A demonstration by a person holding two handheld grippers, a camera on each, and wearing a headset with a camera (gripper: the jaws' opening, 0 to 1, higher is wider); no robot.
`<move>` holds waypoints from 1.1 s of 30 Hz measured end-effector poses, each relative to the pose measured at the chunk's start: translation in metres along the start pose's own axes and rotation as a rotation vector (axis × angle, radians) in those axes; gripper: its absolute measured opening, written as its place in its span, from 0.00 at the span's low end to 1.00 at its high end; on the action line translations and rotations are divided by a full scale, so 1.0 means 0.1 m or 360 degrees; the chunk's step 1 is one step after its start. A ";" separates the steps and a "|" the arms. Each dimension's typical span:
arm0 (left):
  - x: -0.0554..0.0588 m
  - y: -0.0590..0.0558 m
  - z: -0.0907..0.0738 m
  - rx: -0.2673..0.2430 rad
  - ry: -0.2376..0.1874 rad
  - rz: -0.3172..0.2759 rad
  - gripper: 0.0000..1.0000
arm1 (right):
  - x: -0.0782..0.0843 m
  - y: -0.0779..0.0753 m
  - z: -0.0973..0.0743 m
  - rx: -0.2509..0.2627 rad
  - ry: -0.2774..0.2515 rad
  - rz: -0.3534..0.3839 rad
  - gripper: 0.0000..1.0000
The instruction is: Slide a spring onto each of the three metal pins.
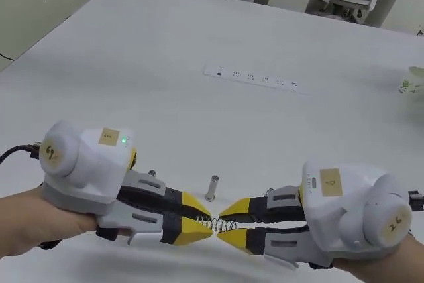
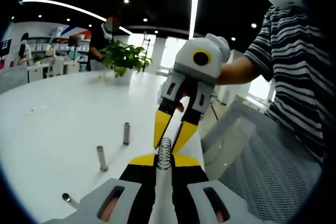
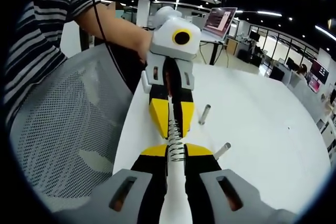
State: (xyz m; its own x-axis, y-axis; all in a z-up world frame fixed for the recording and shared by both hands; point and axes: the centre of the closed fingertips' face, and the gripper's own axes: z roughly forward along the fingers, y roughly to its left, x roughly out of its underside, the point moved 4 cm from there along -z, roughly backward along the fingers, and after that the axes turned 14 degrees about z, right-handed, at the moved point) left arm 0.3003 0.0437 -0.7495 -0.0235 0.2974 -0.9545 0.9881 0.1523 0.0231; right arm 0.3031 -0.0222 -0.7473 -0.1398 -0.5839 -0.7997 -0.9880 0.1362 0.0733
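The small coiled metal spring hangs above the white surface, pinched at one end by the left hand-held gripper. The right hand-held gripper holds its jaws slightly spread around the other end. Short grey metal pins stand just beside them.
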 end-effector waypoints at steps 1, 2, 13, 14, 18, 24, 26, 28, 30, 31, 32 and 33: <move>0.00 0.00 0.00 0.0004 0.0003 0.0001 0.02 | 0.00 0.00 0.00 -0.0004 0.0001 0.0010 0.09; 0.01 0.00 0.00 0.0005 0.0006 0.0005 0.02 | 0.01 0.00 0.00 -0.0003 0.0002 0.0016 0.09; 0.03 0.00 -0.03 0.0013 0.0020 0.0009 0.02 | 0.12 -0.03 -0.03 0.0002 0.0036 0.0082 0.11; 0.03 0.00 -0.03 0.0016 0.0022 0.0007 0.02 | 0.11 -0.02 -0.03 -0.0001 0.0029 0.0078 0.10; 0.03 -0.01 -0.02 0.0031 0.0028 0.0006 0.02 | 0.09 -0.01 -0.02 -0.0017 0.0005 0.0084 0.09; 0.03 -0.02 -0.01 0.0036 0.0033 0.0017 0.02 | 0.10 -0.02 -0.02 -0.0023 0.0012 0.0099 0.09; 0.02 -0.02 -0.01 0.0037 0.0034 0.0022 0.02 | 0.10 -0.02 -0.03 -0.0027 0.0009 0.0107 0.09; 0.02 -0.02 -0.01 0.0038 0.0036 0.0027 0.02 | 0.10 -0.02 -0.02 -0.0028 0.0013 0.0117 0.08; 0.03 -0.01 0.00 0.0039 0.0040 0.0034 0.02 | 0.10 -0.02 -0.03 -0.0022 0.0016 0.0112 0.08; 0.03 -0.02 0.00 0.0040 0.0040 0.0036 0.02 | 0.10 -0.02 -0.03 -0.0021 0.0017 0.0108 0.08; 0.03 -0.02 0.00 0.0040 0.0038 0.0036 0.02 | 0.11 -0.02 -0.03 -0.0022 0.0021 0.0098 0.08; 0.03 -0.02 0.00 0.0038 0.0038 0.0044 0.02 | 0.10 -0.02 -0.04 -0.0018 0.0021 0.0084 0.08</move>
State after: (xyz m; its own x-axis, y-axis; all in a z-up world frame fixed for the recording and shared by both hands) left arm 0.2987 0.0439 -0.7520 0.0004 0.3236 -0.9462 0.9918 0.1211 0.0419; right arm 0.3031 -0.0312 -0.7534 -0.1928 -0.5866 -0.7866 -0.9798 0.1581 0.1222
